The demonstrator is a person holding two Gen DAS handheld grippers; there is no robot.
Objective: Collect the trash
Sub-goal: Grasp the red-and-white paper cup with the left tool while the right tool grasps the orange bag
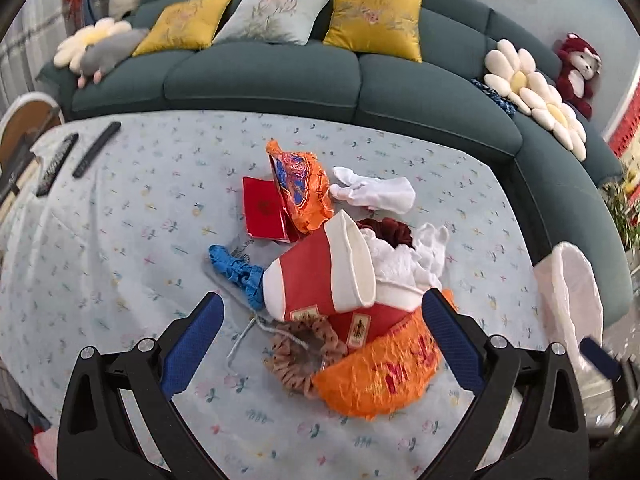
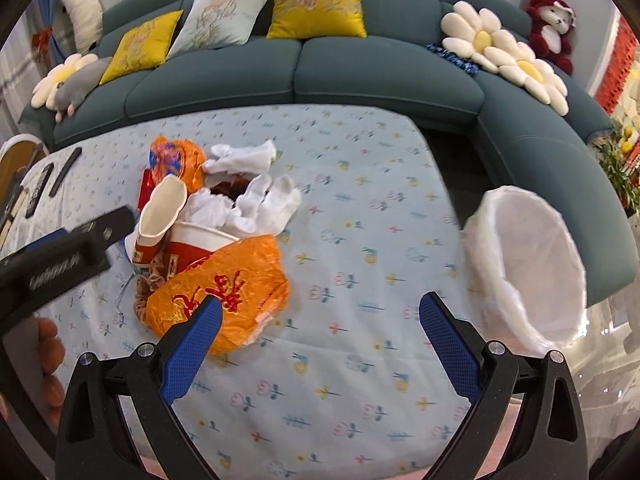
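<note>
A floral-clothed table [image 2: 360, 240] before a sofa still holds all the trash [image 1: 344, 272]; the bin [image 2: 532, 264] looks empty, and both the left gripper [image 1: 320, 312] and right gripper [image 2: 320, 320] are spread wide, holding nothing.

A heap of trash lay on the flowered tablecloth [image 1: 120, 220]. A red-and-white paper cup [image 1: 320, 272] lay tipped on its side, mouth toward a second cup [image 1: 384, 312] stuffed with crumpled white tissue [image 1: 396, 260]. A crinkled orange wrapper [image 1: 380, 376] rested against the cups at the near edge. Another orange wrapper [image 1: 304, 188] stood at the far side beside a flat red packet [image 1: 262, 208]. The white-lined trash bin [image 2: 532, 260] stood off the table's right edge.
</note>
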